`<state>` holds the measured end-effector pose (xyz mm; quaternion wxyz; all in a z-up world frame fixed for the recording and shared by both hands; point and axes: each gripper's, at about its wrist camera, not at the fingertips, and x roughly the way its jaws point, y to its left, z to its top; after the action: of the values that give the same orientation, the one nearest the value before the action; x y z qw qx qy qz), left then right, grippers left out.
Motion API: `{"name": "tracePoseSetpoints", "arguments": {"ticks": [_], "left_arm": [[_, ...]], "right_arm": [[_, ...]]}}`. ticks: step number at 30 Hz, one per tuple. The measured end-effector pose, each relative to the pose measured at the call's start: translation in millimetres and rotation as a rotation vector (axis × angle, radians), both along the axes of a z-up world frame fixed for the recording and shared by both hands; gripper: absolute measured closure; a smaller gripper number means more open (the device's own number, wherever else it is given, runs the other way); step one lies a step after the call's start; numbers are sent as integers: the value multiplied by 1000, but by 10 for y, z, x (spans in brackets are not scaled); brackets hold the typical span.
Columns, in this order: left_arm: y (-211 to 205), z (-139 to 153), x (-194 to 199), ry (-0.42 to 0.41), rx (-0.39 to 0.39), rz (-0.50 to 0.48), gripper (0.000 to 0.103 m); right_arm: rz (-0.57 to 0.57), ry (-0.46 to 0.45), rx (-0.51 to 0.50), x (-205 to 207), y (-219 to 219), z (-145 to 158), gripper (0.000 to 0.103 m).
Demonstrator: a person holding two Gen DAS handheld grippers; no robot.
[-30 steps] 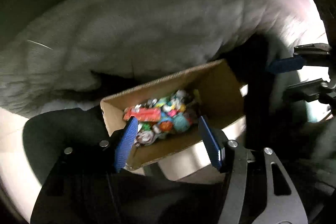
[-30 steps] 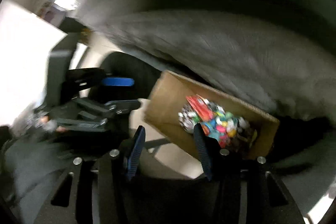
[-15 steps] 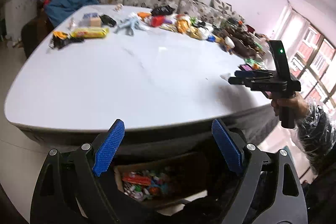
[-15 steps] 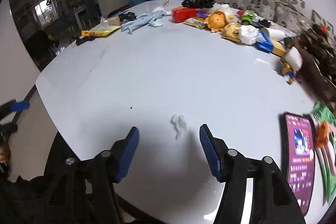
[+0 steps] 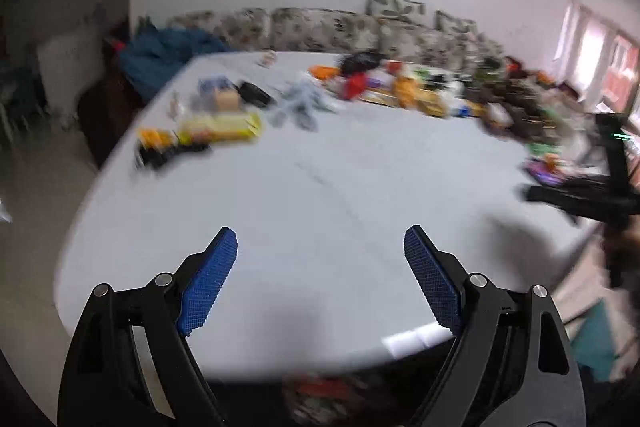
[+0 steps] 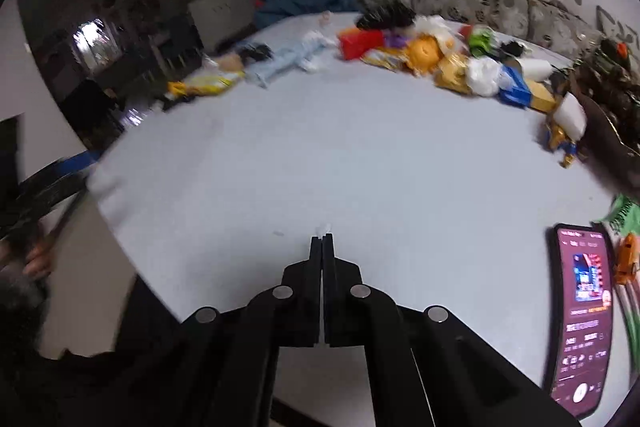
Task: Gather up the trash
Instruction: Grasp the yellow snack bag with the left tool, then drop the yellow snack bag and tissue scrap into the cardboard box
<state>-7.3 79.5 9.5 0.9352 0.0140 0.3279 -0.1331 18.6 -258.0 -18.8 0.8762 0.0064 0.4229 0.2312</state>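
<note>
Right wrist view shows the right gripper (image 6: pixel 322 239) with its fingers just snapped together on a small white paper scrap (image 6: pixel 323 228), of which only a sliver pokes out past the tips at twelve o'clock, low over the white worktop (image 6: pixel 360 155). Too little shows to tell its long axis. This hand has the trash; it pitches steeply down. Left gripper (image 5: pixel 320 247) hangs over the near rim, fingers spread wide with nothing between, tilted down. I judge the box of wrappers (image 5: pixel 320 393), blurred under the edge at six o'clock, the drop target.
</note>
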Motion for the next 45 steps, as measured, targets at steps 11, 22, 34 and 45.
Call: {"name": "tracePoseSetpoints", "arguments": {"ticks": [11,22,34,45], "left_arm": [[444,-149,1742,73,131,5,19],[277,-411,1643,17,448,-272,19],[107,-518,1981,-79,606,-237,15],[53,-150,1806,-23,345,-191,93]], "right_arm": [[97,33,87,125,313,-11,103],[127,71,120,246,403,-17,102],[103,102,153,253,428,-76,99],[87,70,169,78,333,54,99]]}}
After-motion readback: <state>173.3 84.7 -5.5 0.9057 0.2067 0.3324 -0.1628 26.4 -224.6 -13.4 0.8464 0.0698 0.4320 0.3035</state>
